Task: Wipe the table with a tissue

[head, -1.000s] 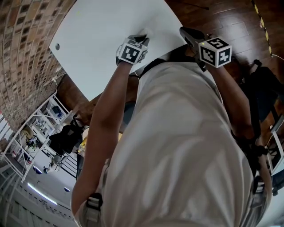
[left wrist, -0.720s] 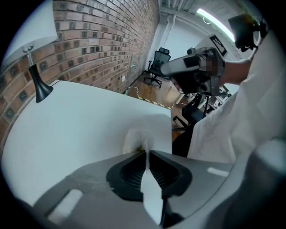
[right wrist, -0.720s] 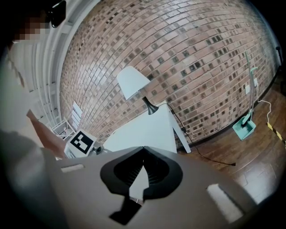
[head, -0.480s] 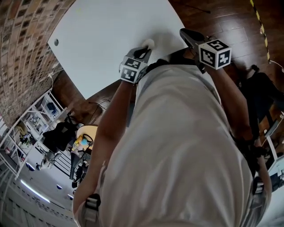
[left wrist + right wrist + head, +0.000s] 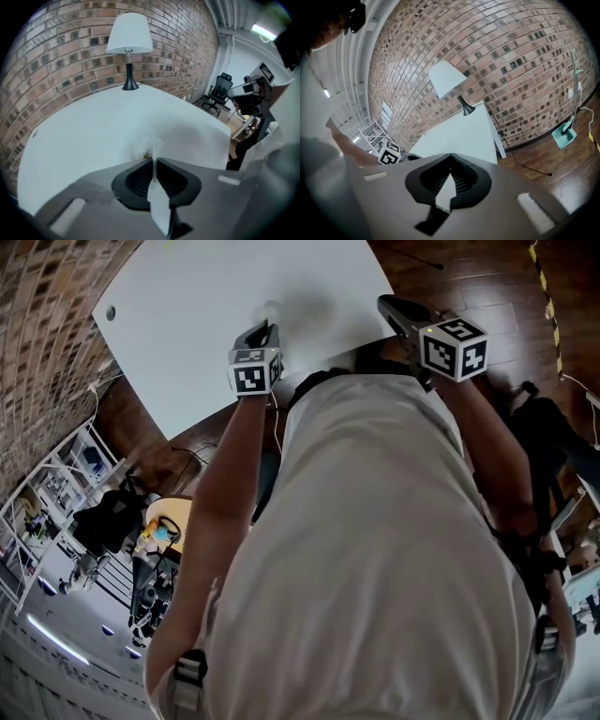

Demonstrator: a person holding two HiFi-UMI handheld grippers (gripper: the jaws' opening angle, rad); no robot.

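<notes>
A crumpled white tissue [image 5: 149, 146] rests on the white table [image 5: 84, 136], and my left gripper [image 5: 153, 158] is shut on it. A strip of the tissue runs back between the jaws. In the head view the left gripper [image 5: 259, 334] points steeply down near the table's [image 5: 187, 306] near edge, with the tissue [image 5: 272, 308] faint at its tip. My right gripper [image 5: 401, 311] hovers at the table's right corner, off the surface. Its jaws meet at the tips in the right gripper view [image 5: 450, 156] with nothing between them.
A table lamp [image 5: 130, 42] with a white shade stands at the far end of the table by the brick wall. The tabletop has a small round hole [image 5: 111, 312]. An office chair [image 5: 219, 89], a green dustpan and broom [image 5: 566, 131] and a shelf rack [image 5: 375, 133] stand around.
My left gripper has slid to the left along the table's near side with the tissue and has rolled. The right gripper has stayed in place.
</notes>
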